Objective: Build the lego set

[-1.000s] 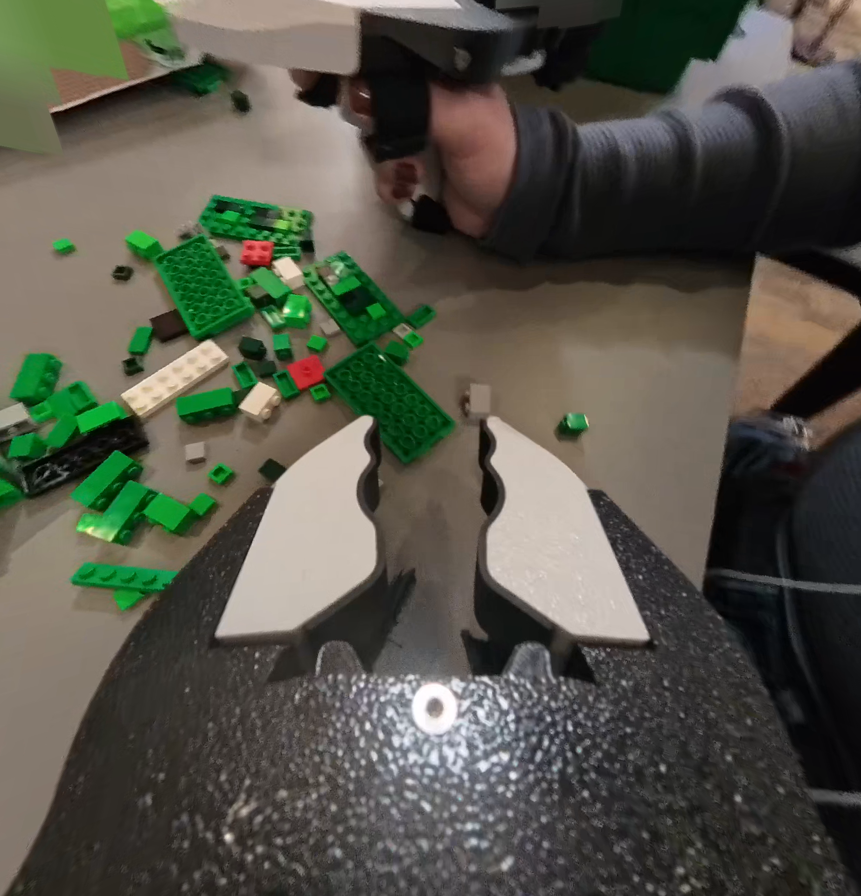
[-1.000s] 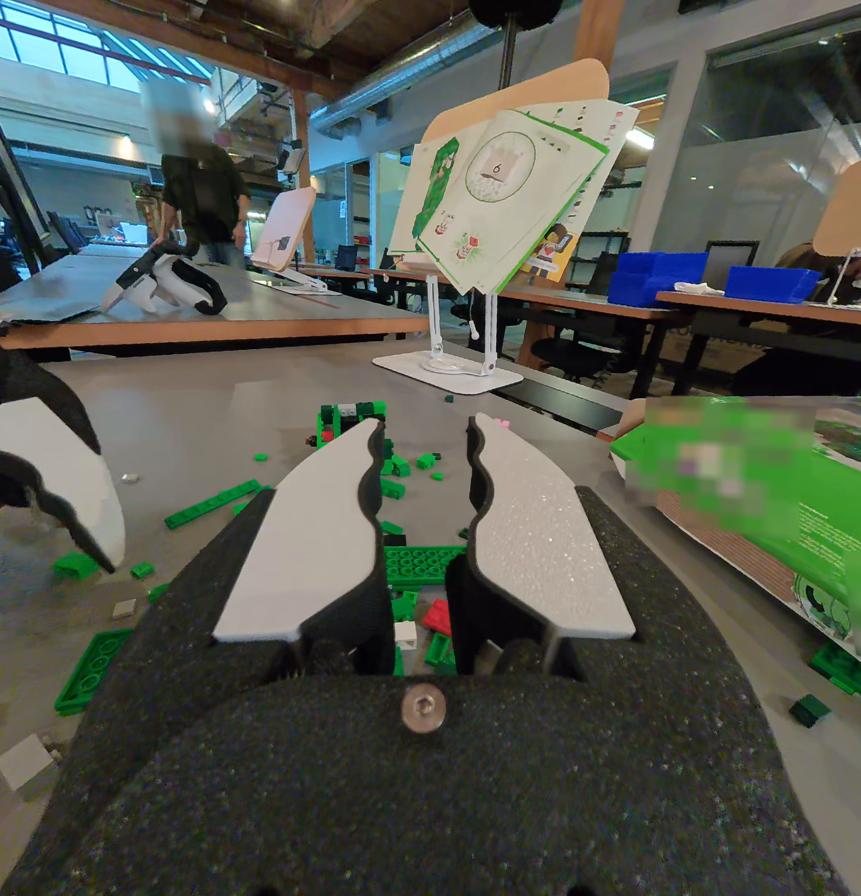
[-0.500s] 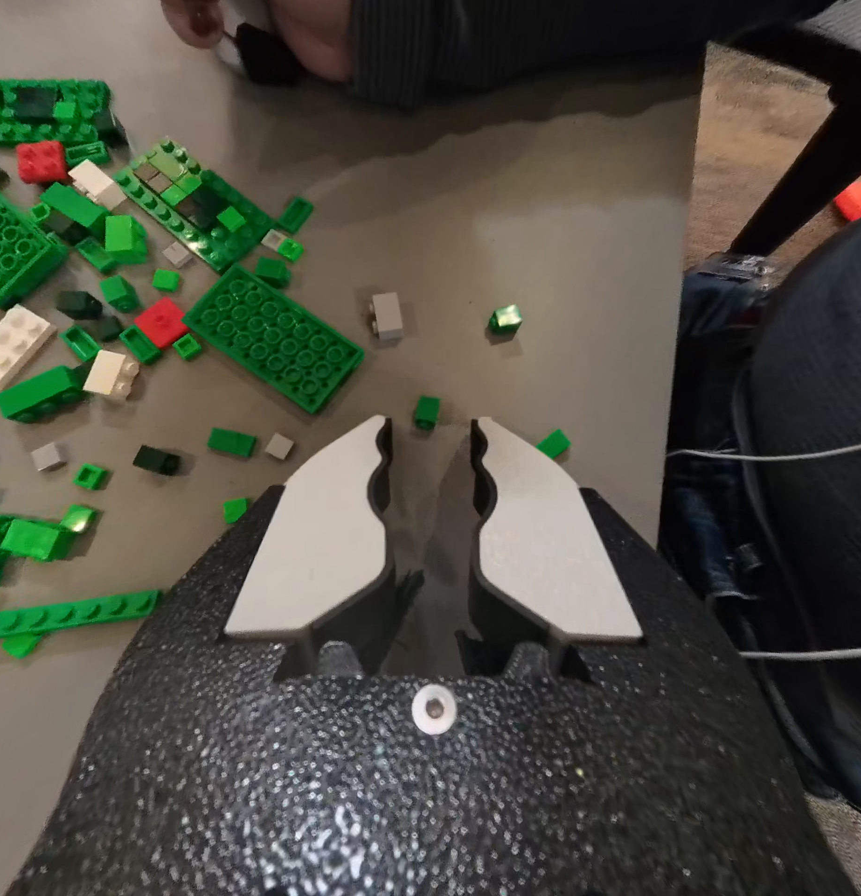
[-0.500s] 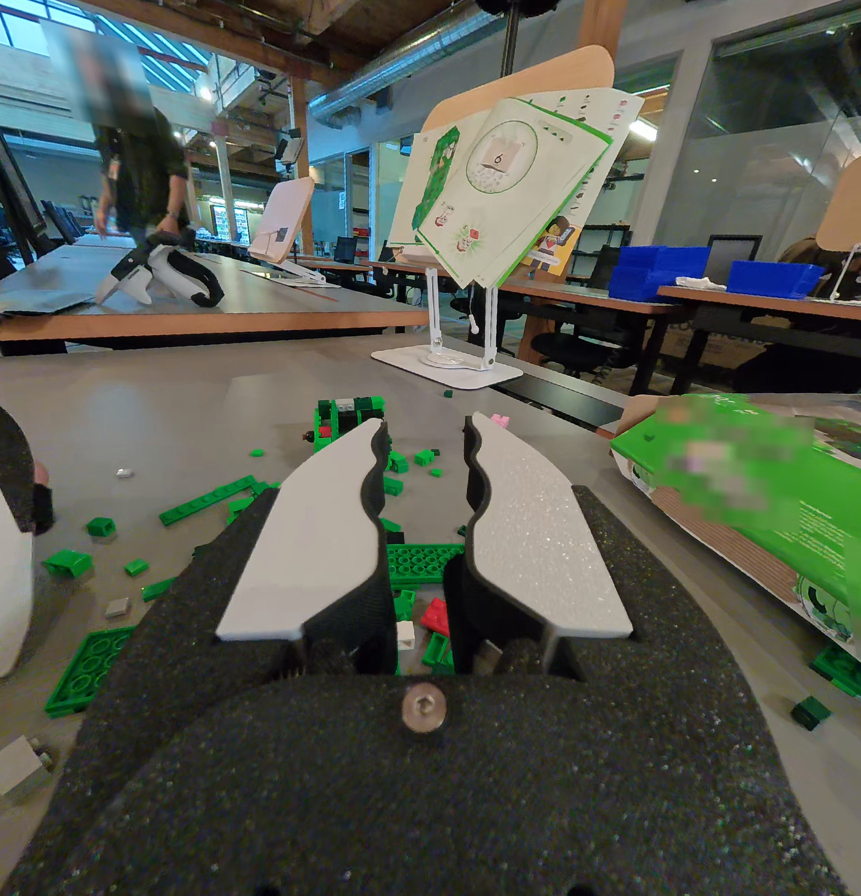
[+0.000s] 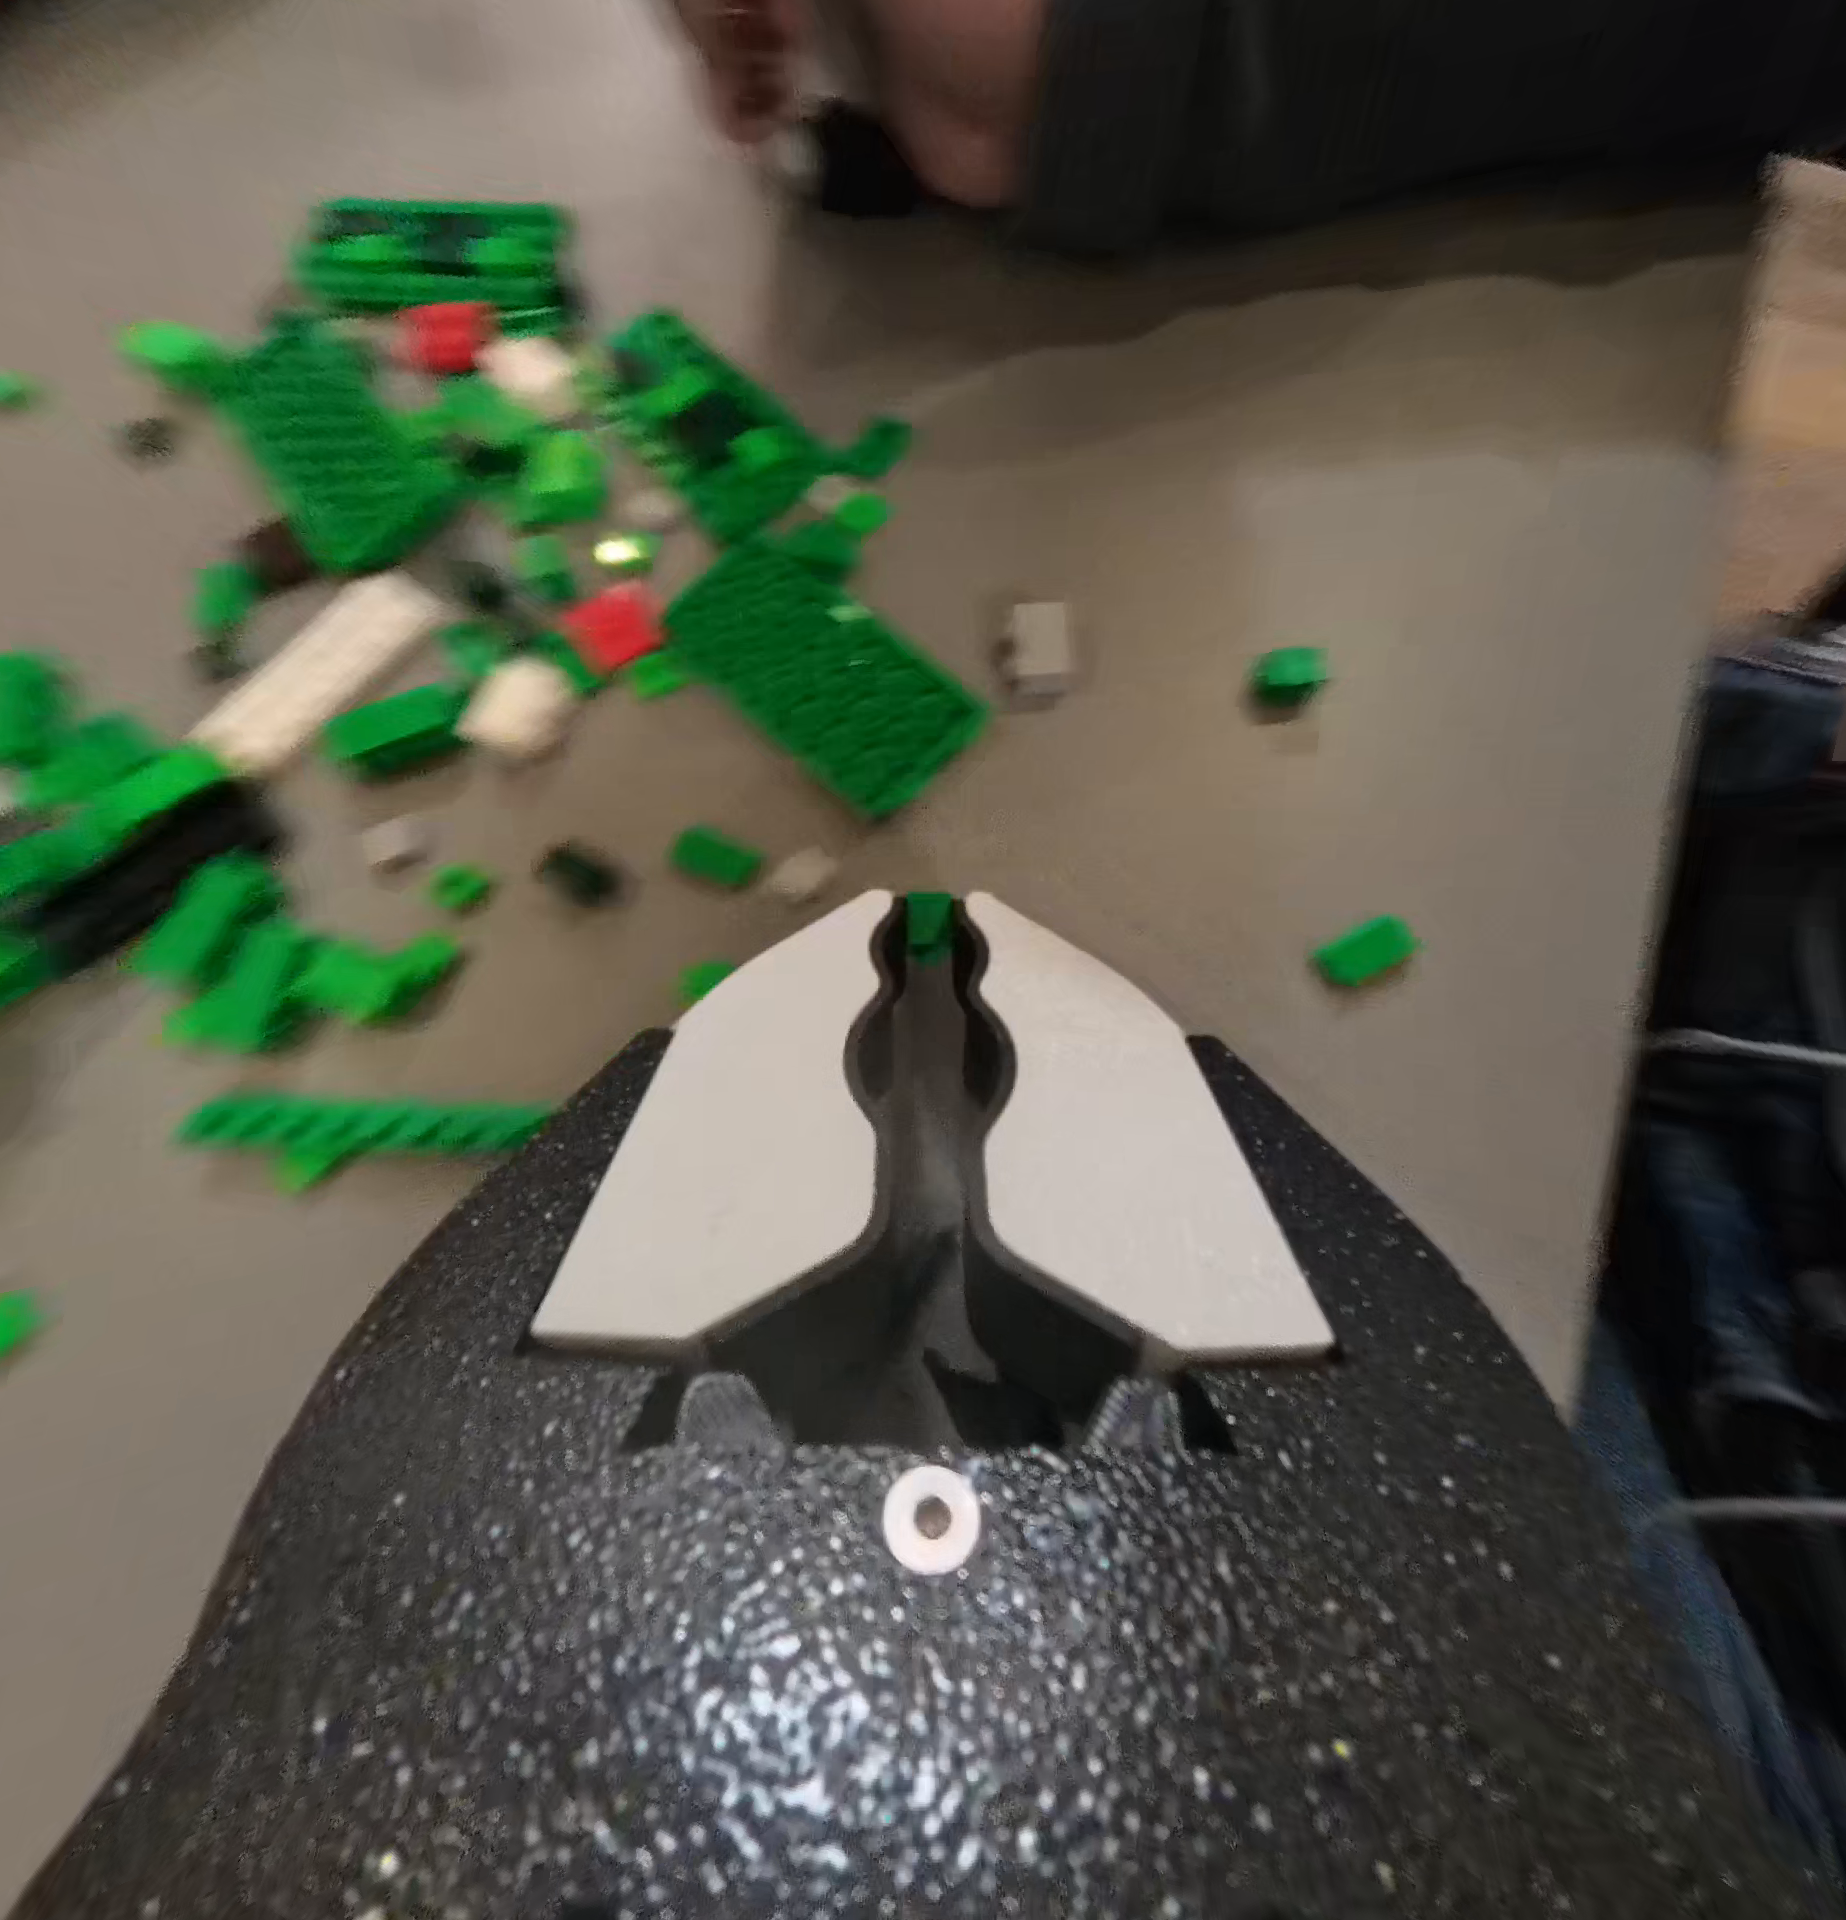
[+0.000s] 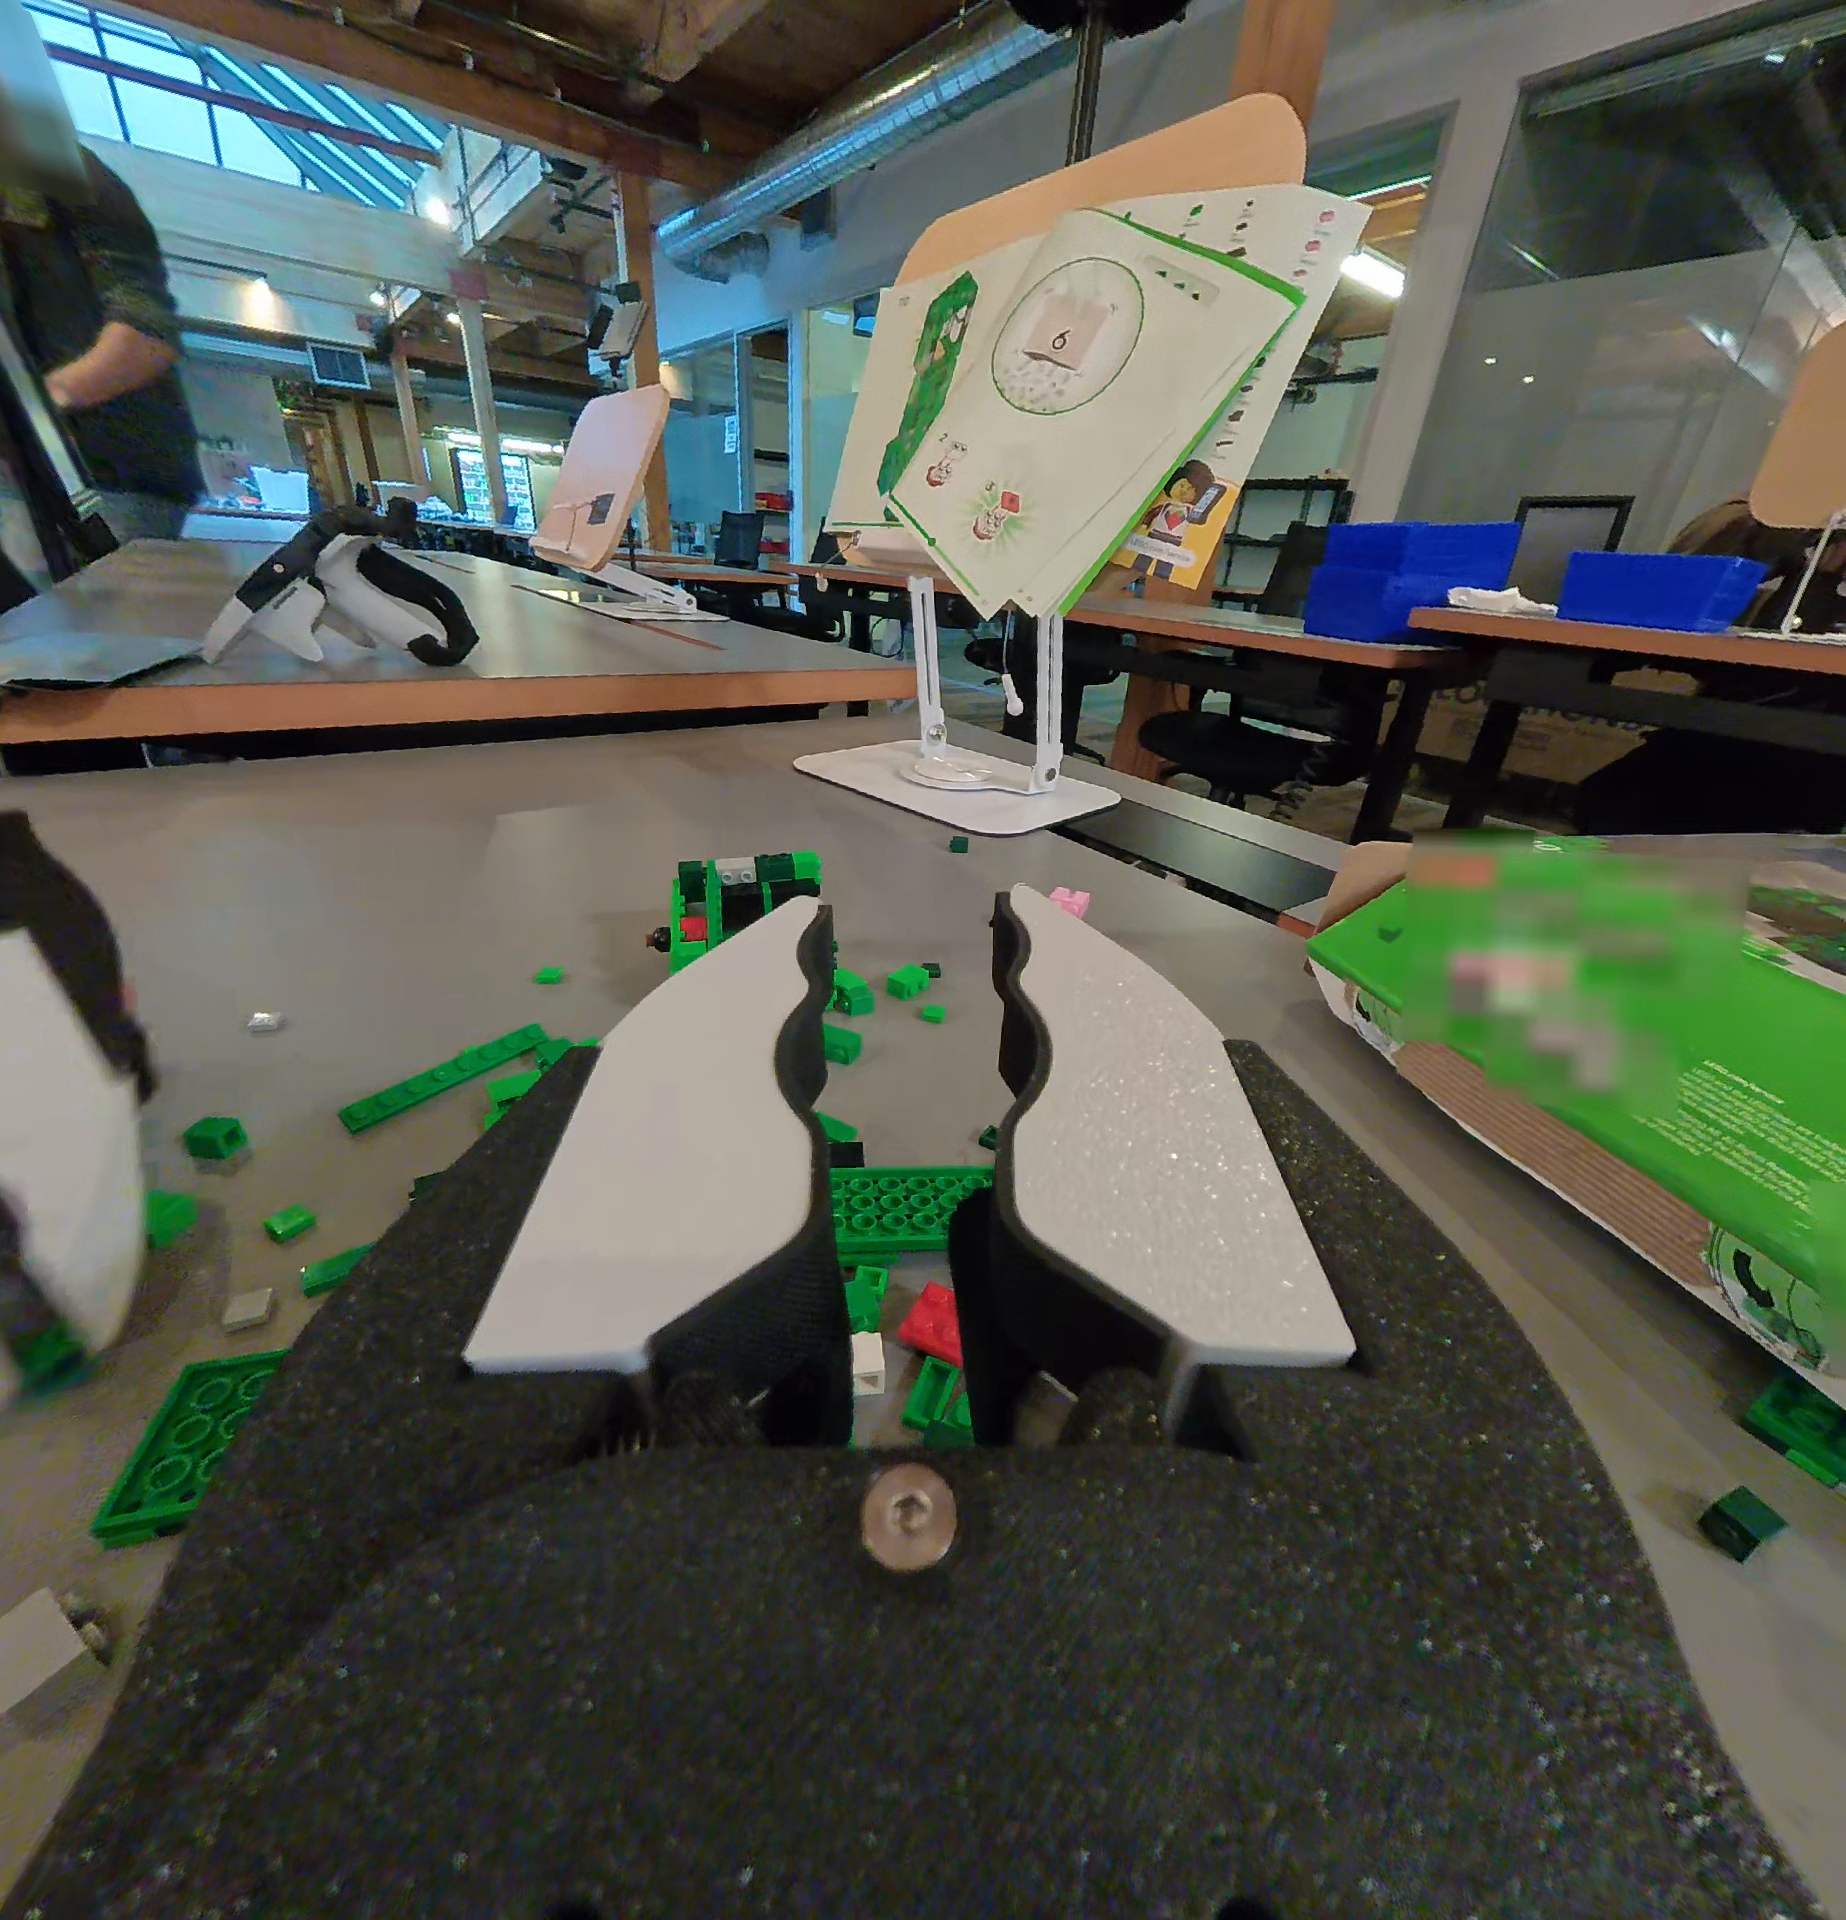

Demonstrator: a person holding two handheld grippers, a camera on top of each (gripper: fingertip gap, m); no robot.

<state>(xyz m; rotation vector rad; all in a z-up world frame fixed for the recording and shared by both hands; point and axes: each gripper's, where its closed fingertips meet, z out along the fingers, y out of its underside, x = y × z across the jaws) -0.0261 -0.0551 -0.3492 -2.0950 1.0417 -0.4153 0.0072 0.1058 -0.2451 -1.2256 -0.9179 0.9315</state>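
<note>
On the grey surface (image 5: 1158,436), loose lego pieces lie scattered, mostly green with a few red, white and grey ones. The left wrist view is blurred by motion. In it, the left hand-held gripper (image 5: 924,920) is clenched on a small green brick (image 5: 924,925), pinched right at its fingertips. Beyond the tips lies a green studded plate (image 5: 825,675), with a red brick (image 5: 612,629) touching its left end and a small grey brick (image 5: 1038,644) just to its right. A long white plate (image 5: 321,660) lies farther left. A single green brick (image 5: 1366,951) sits near the surface's right edge.

In the right wrist view, the right hand-held gripper (image 6: 908,925) is released, its fingers apart and holding nothing, above the pile. Between the fingers a green plate (image 6: 903,1205) and a red piece (image 6: 929,1325) show on the surface. Ahead of the tips stands a partly built green model (image 6: 742,904). Farther back, a white stand (image 6: 960,774) holds an open instruction booklet (image 6: 1064,405), tilted toward the camera. At right lies the green set box (image 6: 1646,1101); its label is blurred out, and the fine print beside it is too small to read. The left hand-held gripper shows at the far left edge.
</note>
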